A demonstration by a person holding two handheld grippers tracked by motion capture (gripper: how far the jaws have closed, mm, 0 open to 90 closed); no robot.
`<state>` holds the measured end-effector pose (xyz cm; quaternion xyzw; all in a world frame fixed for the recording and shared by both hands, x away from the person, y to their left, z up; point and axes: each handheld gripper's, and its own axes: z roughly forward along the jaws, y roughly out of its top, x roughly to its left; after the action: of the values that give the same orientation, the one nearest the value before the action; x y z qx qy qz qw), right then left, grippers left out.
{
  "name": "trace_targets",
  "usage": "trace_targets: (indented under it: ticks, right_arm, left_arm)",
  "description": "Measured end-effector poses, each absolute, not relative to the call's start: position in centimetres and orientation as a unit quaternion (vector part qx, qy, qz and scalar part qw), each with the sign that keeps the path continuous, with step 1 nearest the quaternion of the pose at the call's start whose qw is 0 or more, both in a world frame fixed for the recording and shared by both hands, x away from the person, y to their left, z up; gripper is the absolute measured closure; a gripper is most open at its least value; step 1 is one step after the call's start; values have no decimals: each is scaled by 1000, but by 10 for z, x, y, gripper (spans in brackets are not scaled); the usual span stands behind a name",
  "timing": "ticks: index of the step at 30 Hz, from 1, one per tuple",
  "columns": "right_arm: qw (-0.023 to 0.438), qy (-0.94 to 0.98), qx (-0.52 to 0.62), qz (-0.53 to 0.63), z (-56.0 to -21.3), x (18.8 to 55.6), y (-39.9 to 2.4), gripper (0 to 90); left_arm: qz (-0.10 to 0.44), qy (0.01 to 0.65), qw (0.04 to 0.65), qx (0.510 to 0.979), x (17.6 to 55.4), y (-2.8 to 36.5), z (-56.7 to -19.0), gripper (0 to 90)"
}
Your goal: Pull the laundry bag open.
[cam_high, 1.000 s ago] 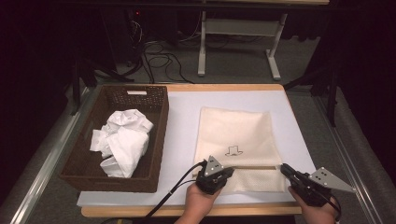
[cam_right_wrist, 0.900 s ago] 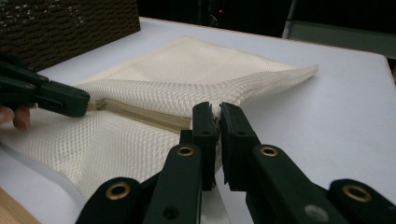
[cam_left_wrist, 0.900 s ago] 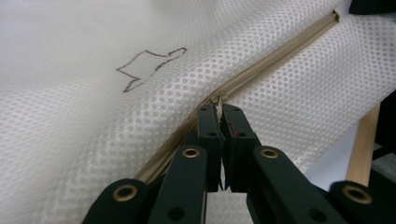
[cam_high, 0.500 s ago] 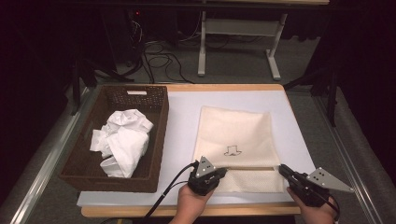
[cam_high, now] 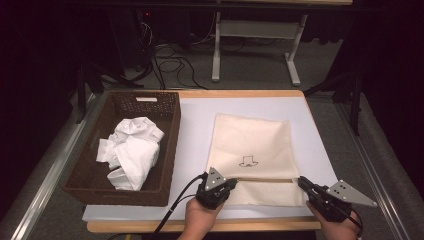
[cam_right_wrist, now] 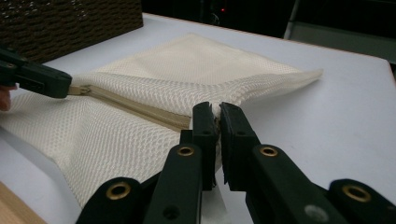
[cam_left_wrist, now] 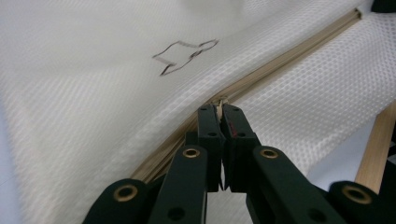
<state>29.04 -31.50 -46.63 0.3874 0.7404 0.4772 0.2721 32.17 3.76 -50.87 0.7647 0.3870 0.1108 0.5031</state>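
While the zipper of the mesh laundry bag [cam_high: 250,150] is being worked, keep the two grips opposed along the zipper line so that the tape stays straight.

At the left of the worktop [cam_high: 195,125] stands a dark woven basket [cam_high: 170,150] with rigid, coarse walls; it holds crumpled white garments [cam_high: 131,152], soft and irregular in shape.

The left gripper [cam_high: 231,186] sits at the left end of the zipper [cam_right_wrist: 135,108]. Its fingers [cam_left_wrist: 208,135] are pressed together, pinching the small zipper pull [cam_left_wrist: 218,100]. Draw the pull in line with the teeth, low and parallel to the worktop; judging from how small the tab is, a sideways pull risks slipping off it or snagging the mesh.

The bag lies flat to the right of the basket, on the near half of the worktop. It is a cream, rectangular pouch of open honeycomb mesh, thin and limp, with a small dark outline figure [cam_high: 247,161] printed on it. The zipper is a beige tape running across the near part of the bag.

The right gripper [cam_high: 302,182] holds the right end of the bag. Its fingers [cam_right_wrist: 205,135] are closed on the mesh edge beside the zipper end. Hold this end firm as an anchor; the smooth white worktop offers little friction, so an unanchored bag will likely slide.
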Motion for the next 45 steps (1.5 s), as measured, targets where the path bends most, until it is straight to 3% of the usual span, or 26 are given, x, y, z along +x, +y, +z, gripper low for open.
trace_targets:
  ticks: [19,27,42,45]
  right_arm:
    - [270,729,410,478,-469,293,-330,871]
    - [269,731,414,470,-472,294,-332,869]
    - [227,772,439,401,-500,310,-327,828]
    - [215,776,450,384,-504,315,-327,788]
  left_arm:
    - [145,441,447,765,307,106,-515,870]
    - [171,424,445,770,303,102,-511,869]
    - [198,417,431,776,305,98,-520,851]
    - [203,424,432,770,306,98,-520,766]
